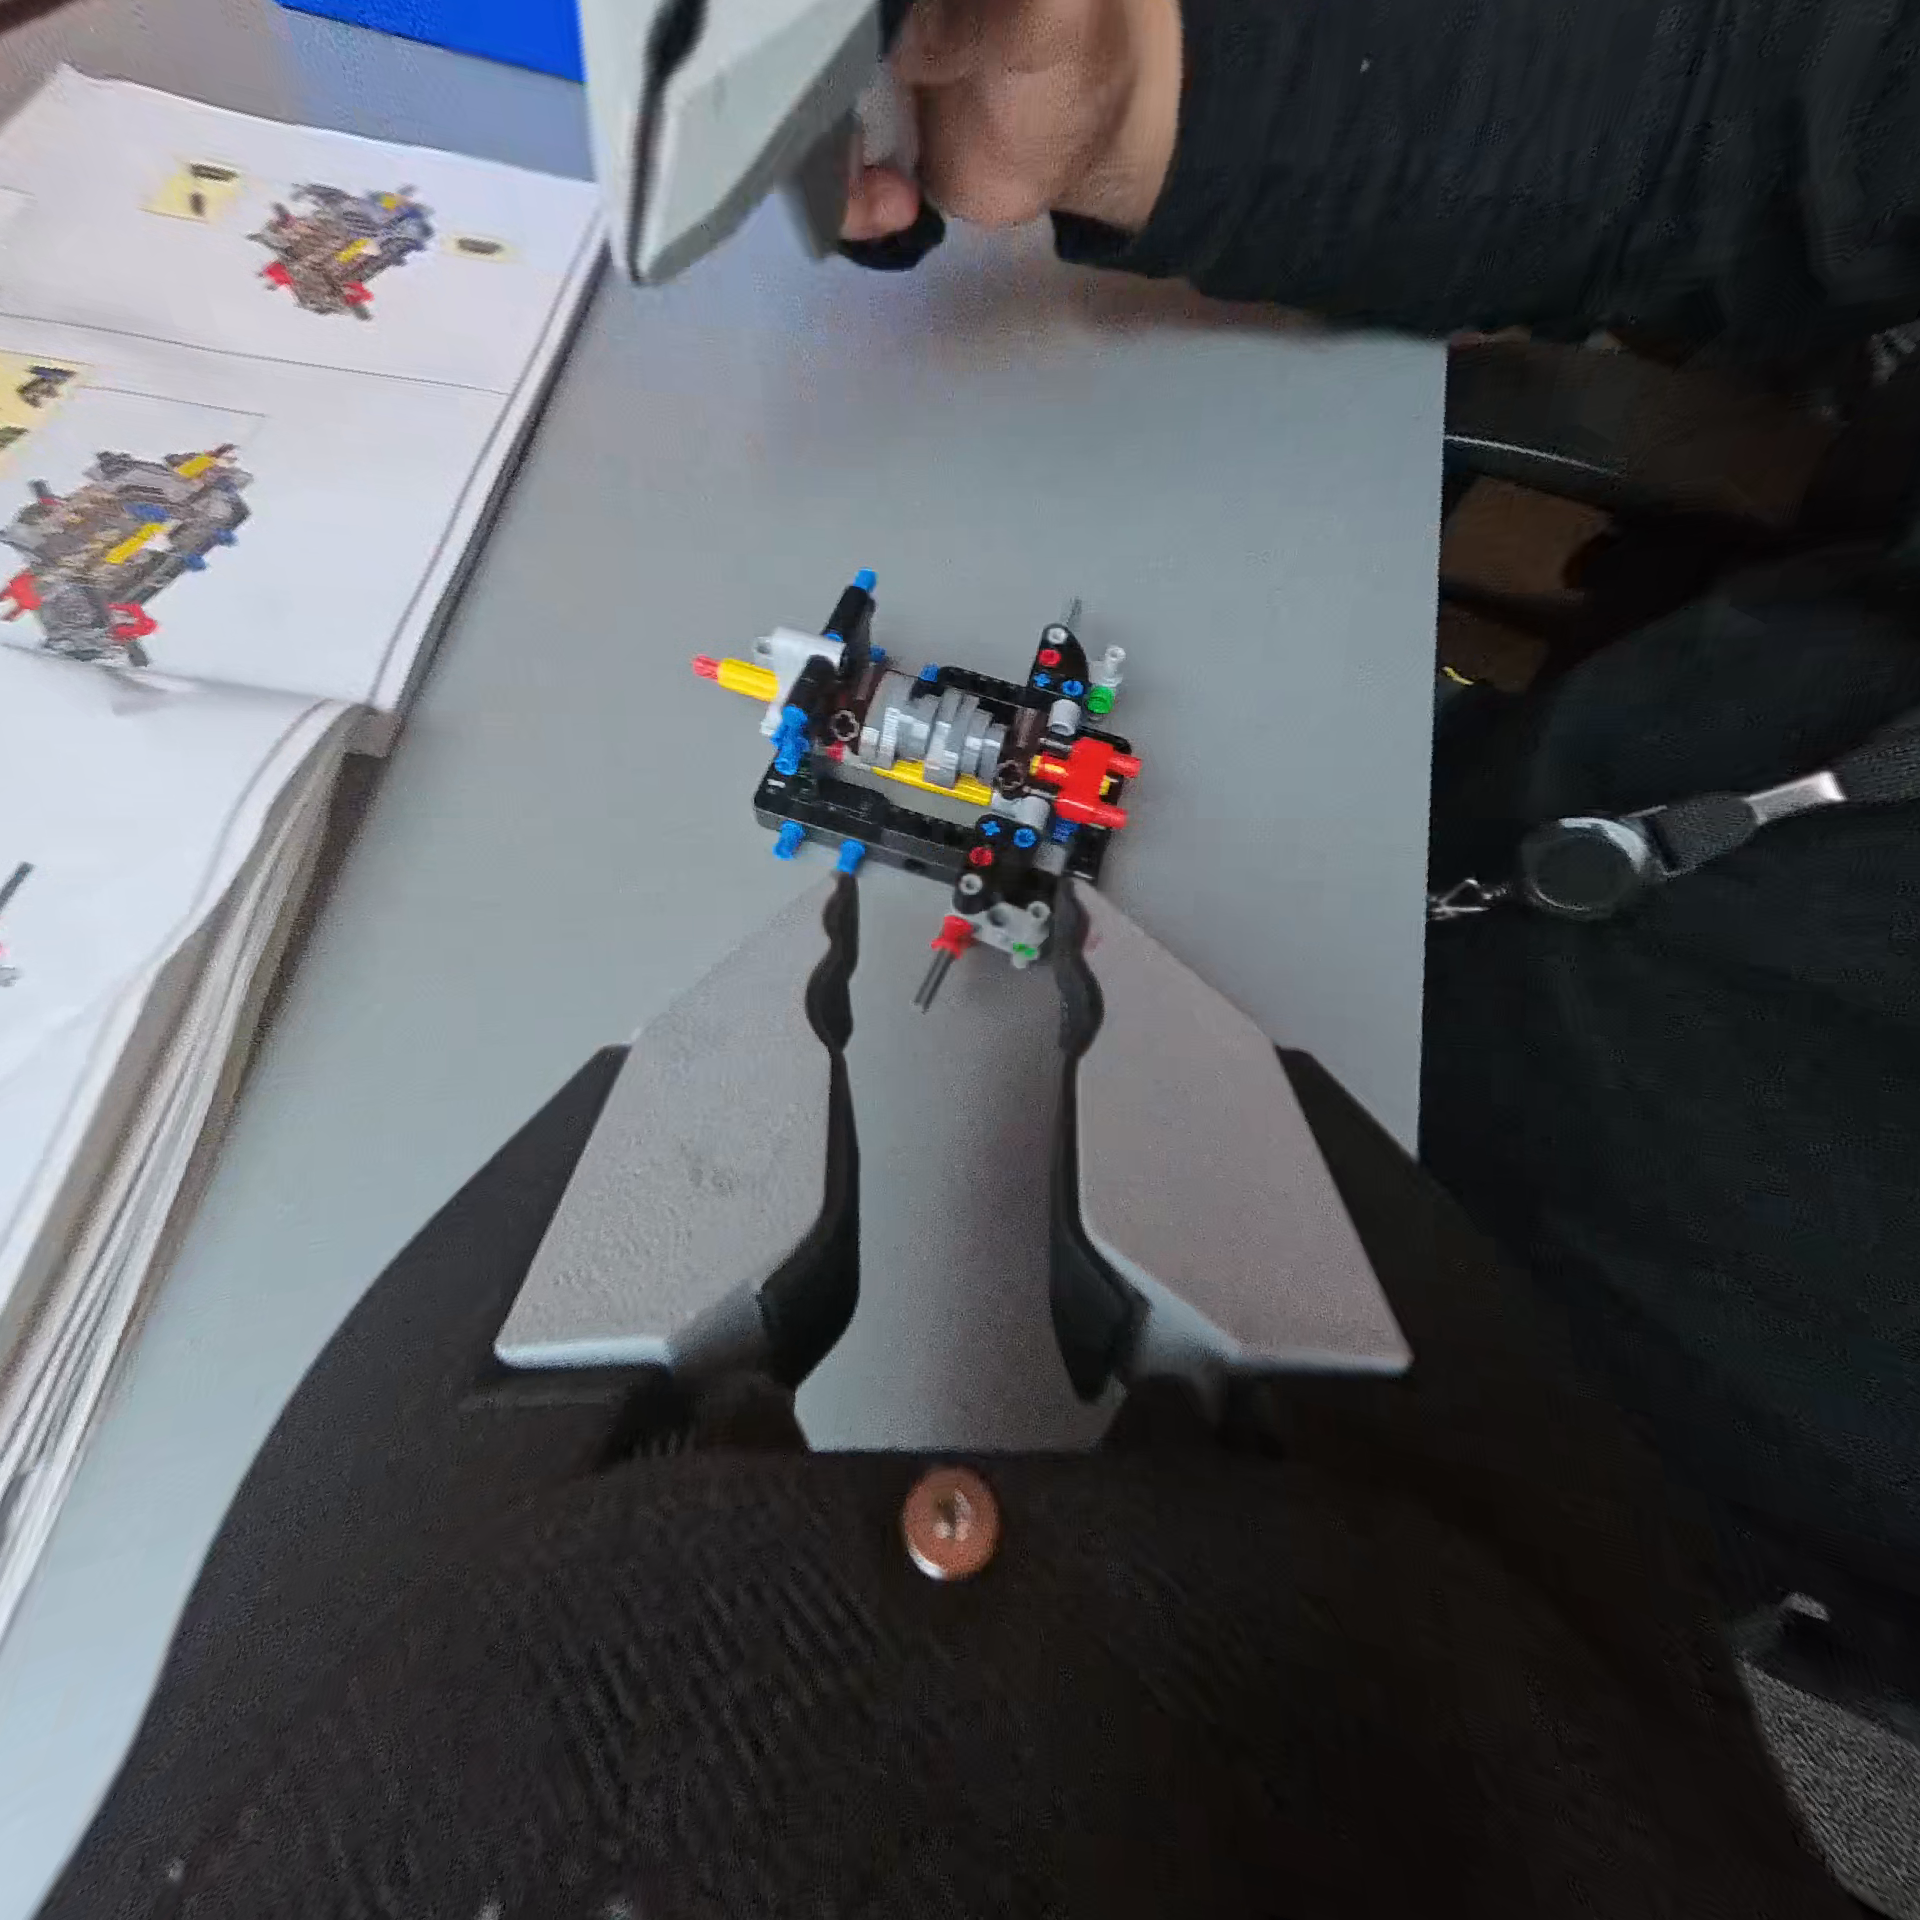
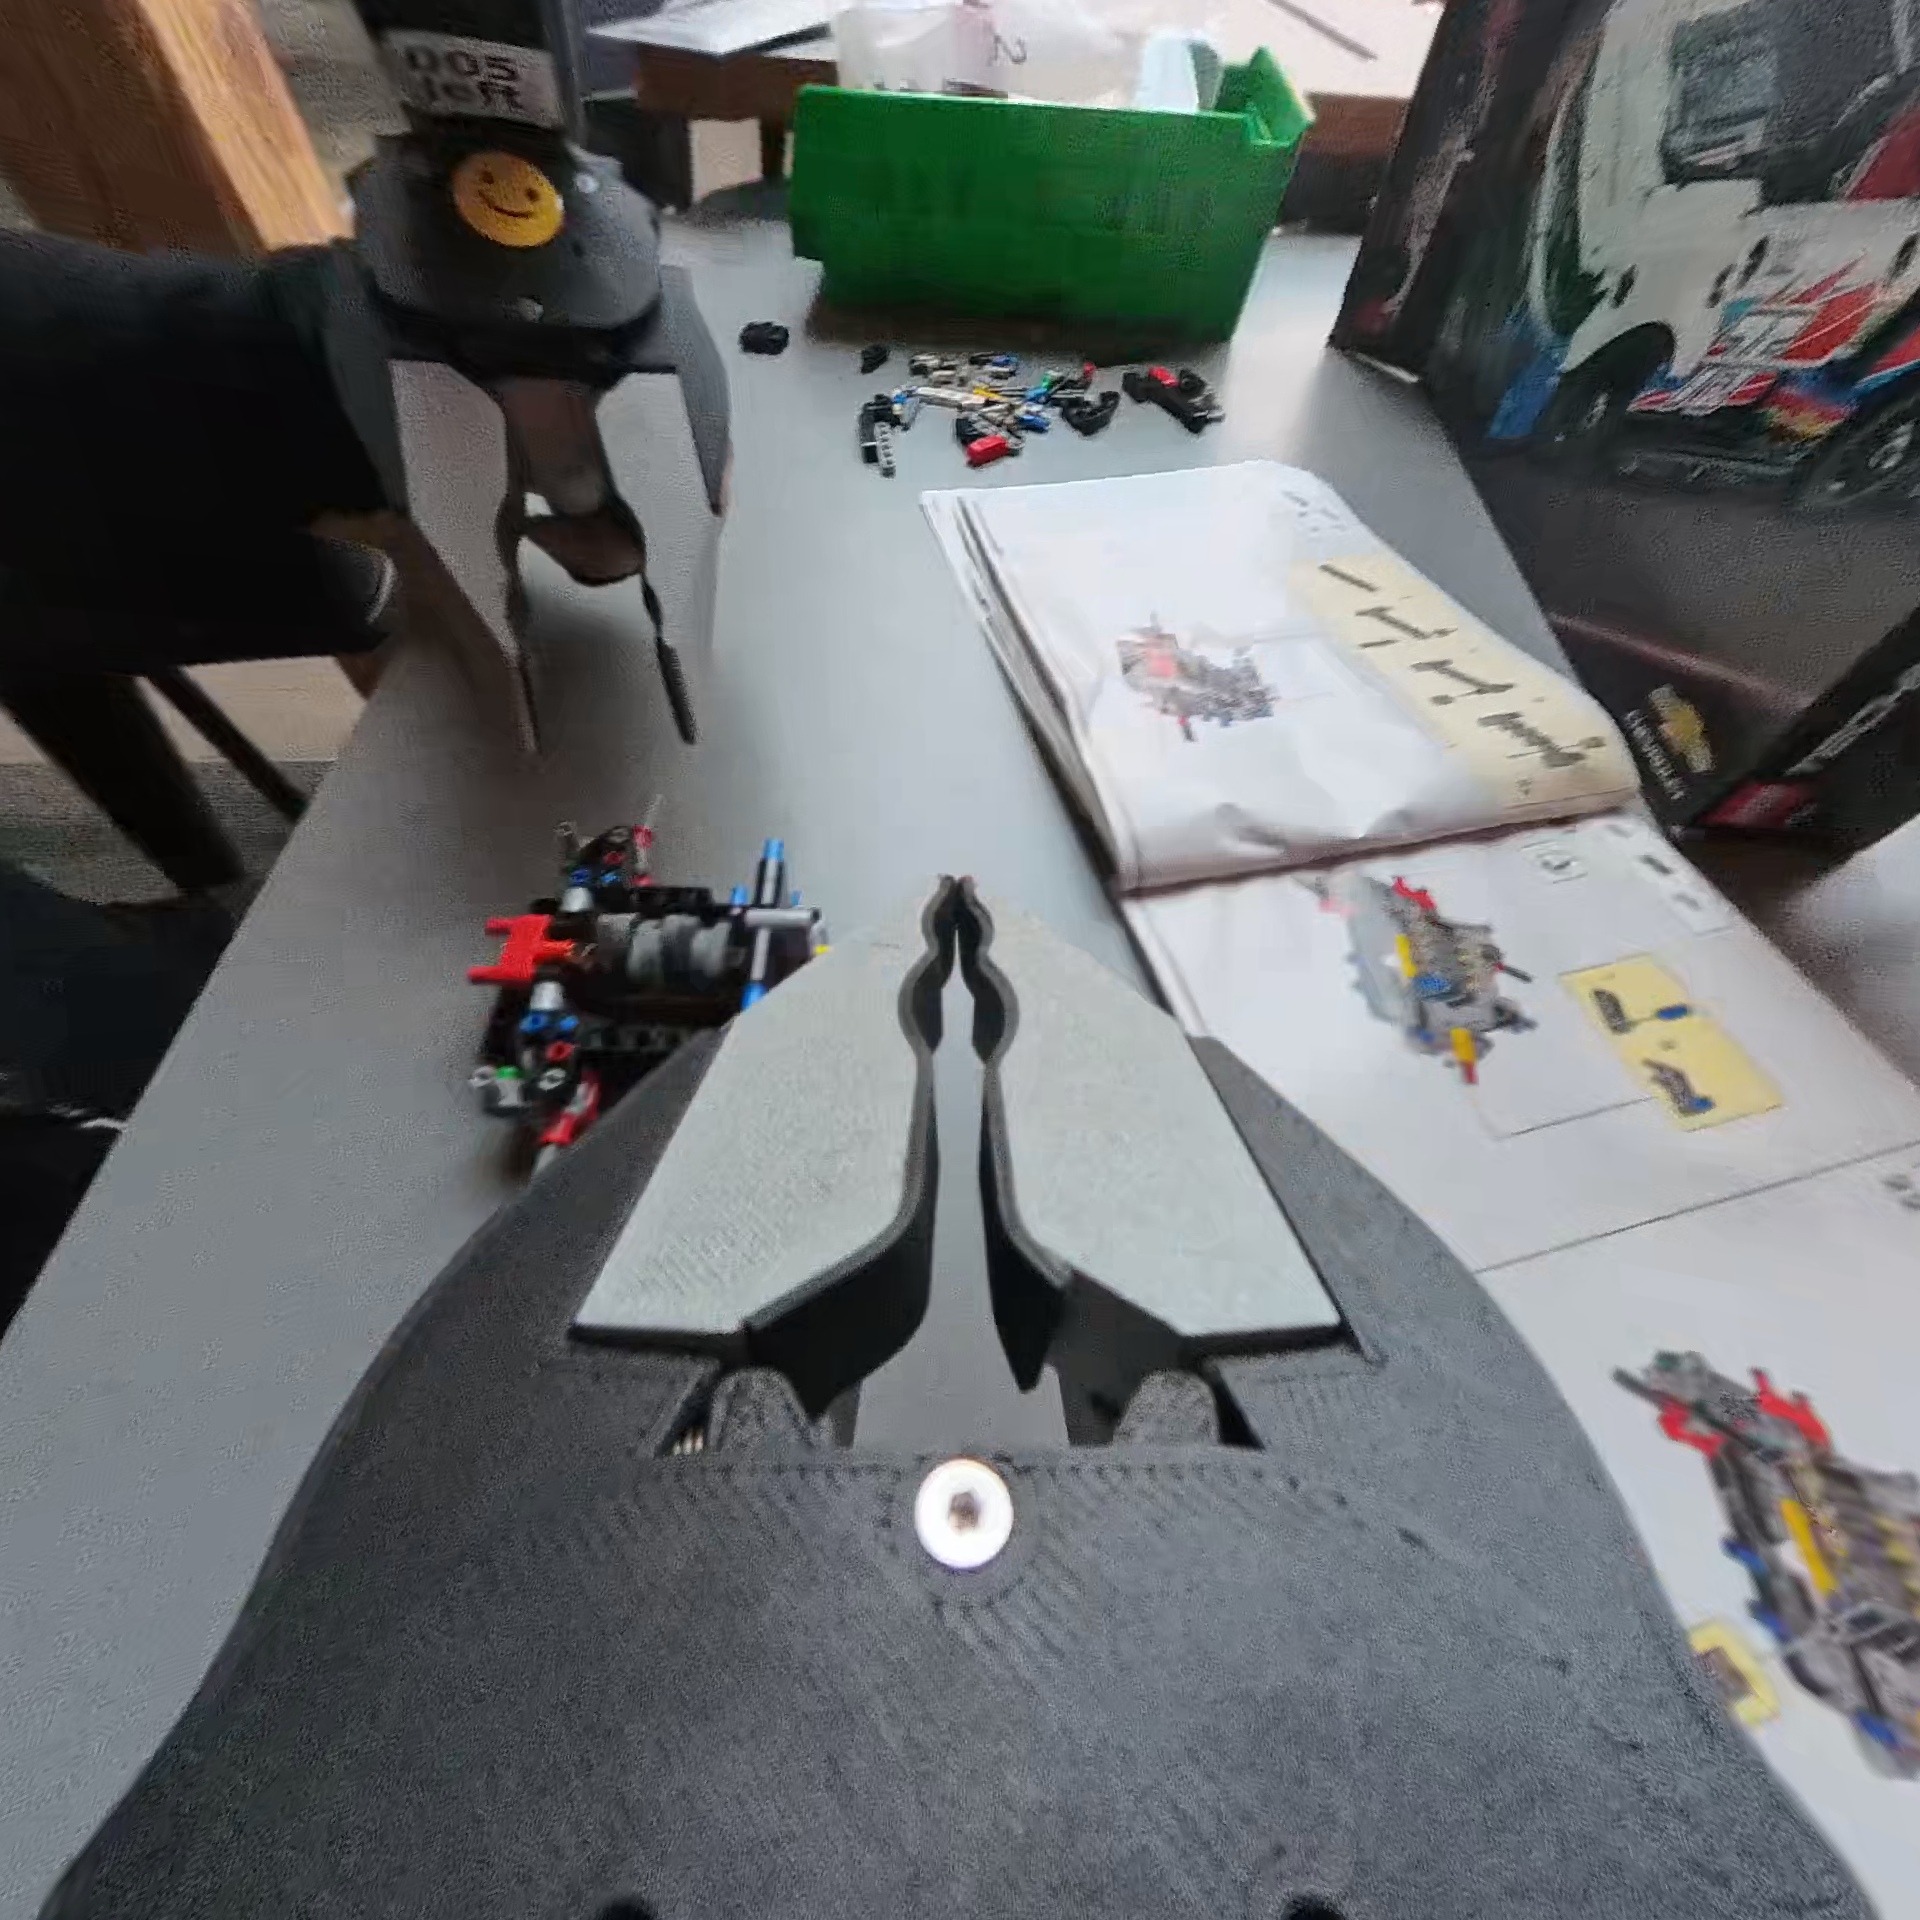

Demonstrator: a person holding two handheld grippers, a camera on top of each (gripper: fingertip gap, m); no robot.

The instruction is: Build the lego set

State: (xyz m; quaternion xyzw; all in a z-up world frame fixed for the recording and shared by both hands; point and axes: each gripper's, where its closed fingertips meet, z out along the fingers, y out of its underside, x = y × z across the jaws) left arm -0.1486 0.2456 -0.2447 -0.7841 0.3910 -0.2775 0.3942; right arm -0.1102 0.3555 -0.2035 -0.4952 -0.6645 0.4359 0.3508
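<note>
A partly built lego assembly [image 1: 935, 758], with a black frame, grey gears, yellow, red and blue pins, lies on the grey table [image 1: 1195, 499]. My left gripper [image 1: 956, 894] is open and empty, its fingertips just short of the assembly's near edge. My right gripper [image 2: 958, 896] is shut with nothing between its tips, hovering beside the assembly [image 2: 634, 956]. In the left wrist view the right gripper [image 1: 727, 135] shows at the top, held by a hand. In the right wrist view the left gripper [image 2: 603, 717] hangs open above the table, beyond the assembly.
An open instruction booklet [image 2: 1299, 675] lies right of the assembly; it also shows in the left wrist view [image 1: 260, 416]. A pile of loose lego parts [image 2: 1018, 400] lies in front of a green bin [image 2: 1039, 197]. The set's box [image 2: 1662, 312] stands at the right. The table edge [image 1: 1439, 727] is close.
</note>
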